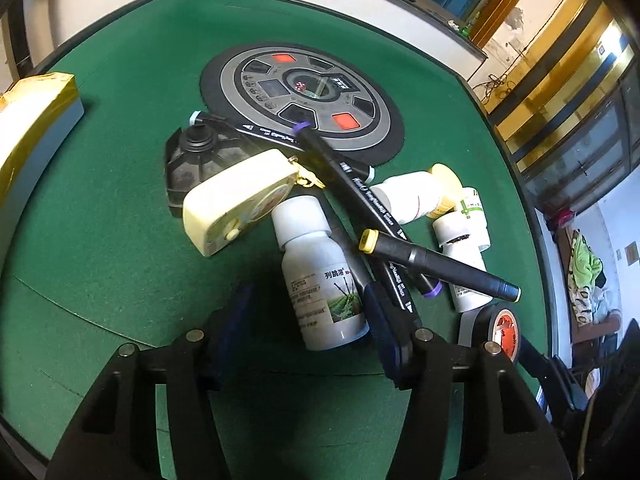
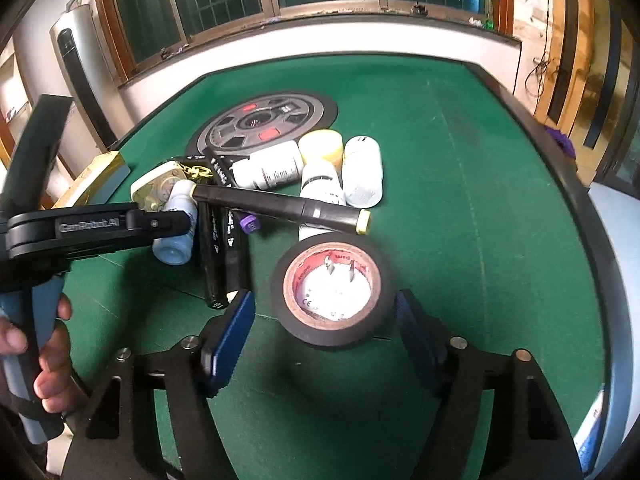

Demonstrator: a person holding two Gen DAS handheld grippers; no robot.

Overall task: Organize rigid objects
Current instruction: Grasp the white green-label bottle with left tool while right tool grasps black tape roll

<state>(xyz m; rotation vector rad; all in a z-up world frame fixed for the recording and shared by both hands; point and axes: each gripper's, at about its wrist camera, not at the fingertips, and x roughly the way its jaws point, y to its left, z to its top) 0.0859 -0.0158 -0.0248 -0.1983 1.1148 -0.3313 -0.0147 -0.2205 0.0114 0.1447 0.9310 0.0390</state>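
A pile of objects lies on the green table [image 1: 100,208]. A white labelled bottle [image 1: 320,280] lies between the open fingers of my left gripper [image 1: 310,320], which does not grip it. Black markers [image 1: 360,188] cross over it, one with yellow ends [image 1: 436,262]. A cream tape measure [image 1: 236,200] and a black ribbed part [image 1: 196,168] lie to the left. My right gripper [image 2: 324,316] is open around a black tape roll [image 2: 334,290] with a white plug inside. My left gripper [image 2: 160,224] shows over the white bottle [image 2: 176,236].
A round grey control panel [image 1: 304,100] sits in the table's centre. More white bottles [image 2: 362,172] and a yellow-capped one [image 2: 320,146] lie behind the tape. A yellow-taped box [image 1: 28,132] sits at the left edge. The table has a raised black rim [image 2: 560,148].
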